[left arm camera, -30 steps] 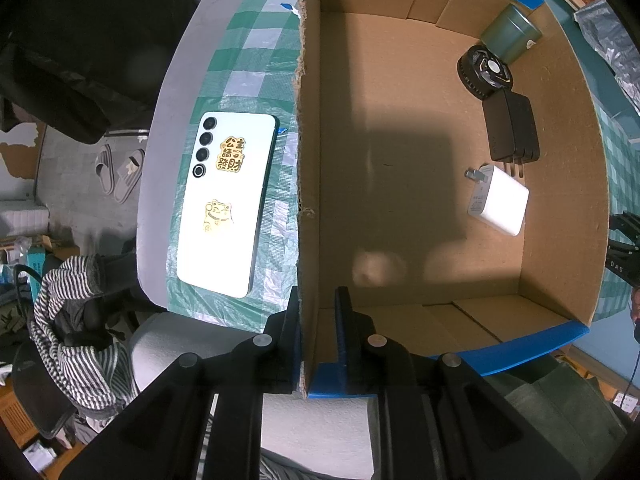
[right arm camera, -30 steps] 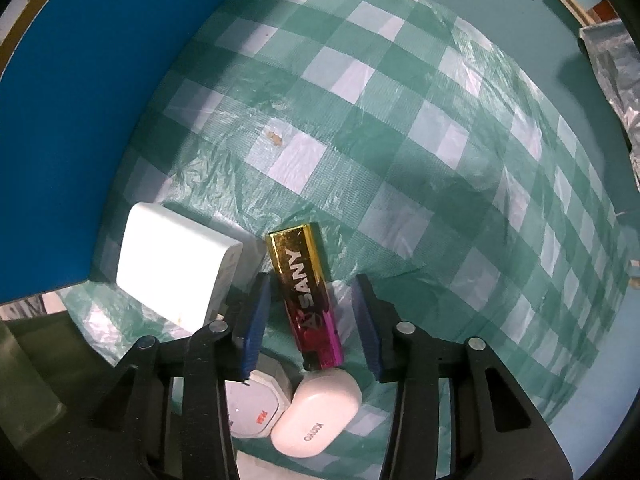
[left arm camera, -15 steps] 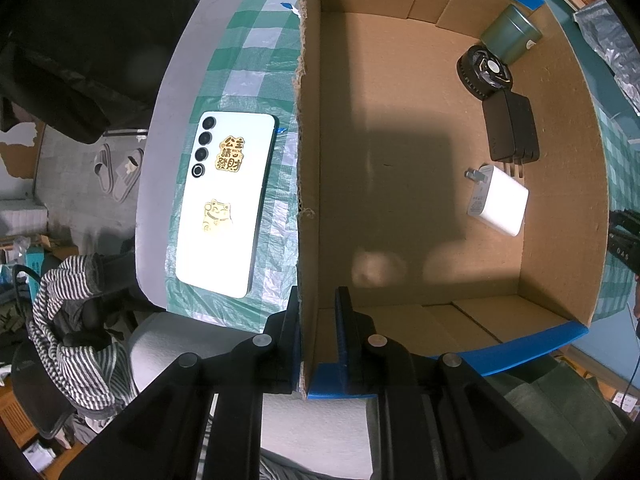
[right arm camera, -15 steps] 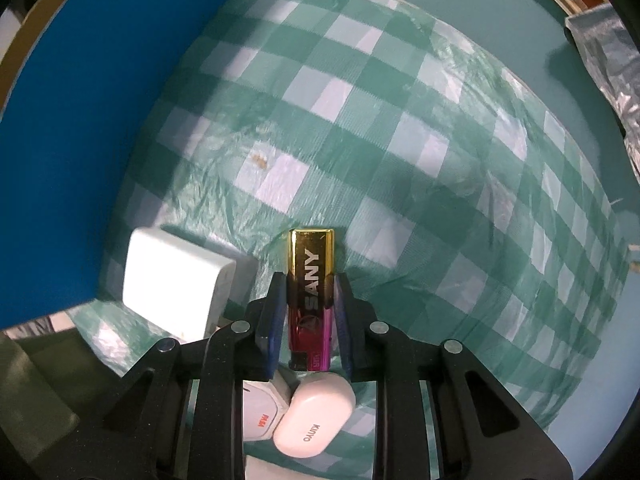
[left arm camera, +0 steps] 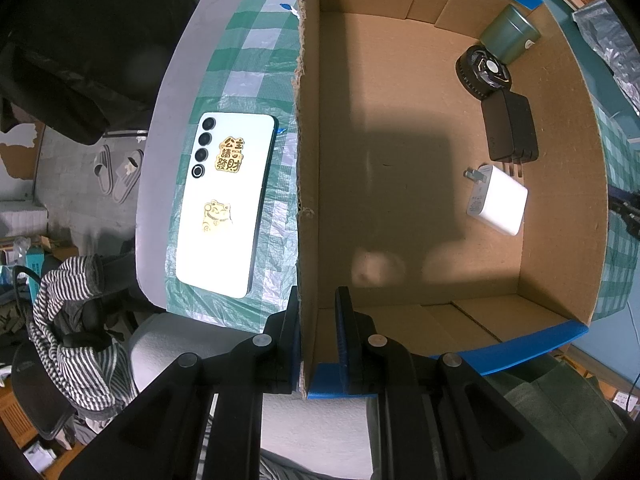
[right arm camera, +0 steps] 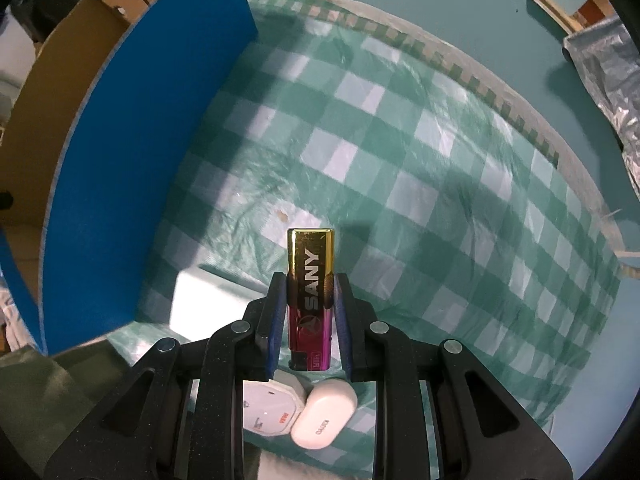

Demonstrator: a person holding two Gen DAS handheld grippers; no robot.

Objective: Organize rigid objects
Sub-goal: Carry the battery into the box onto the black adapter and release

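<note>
While the left gripper pinches the cardboard box's near wall between its narrow fingers, a white phone lies flat on the checked cloth just left of them. Ahead and right of those fingers, inside the box, sit a white charger and a black adapter. Over at the right gripper, the fingers clamp a gold-and-pink lighter, lifted clear of the cloth, with a white case behind the fingertips.
</note>
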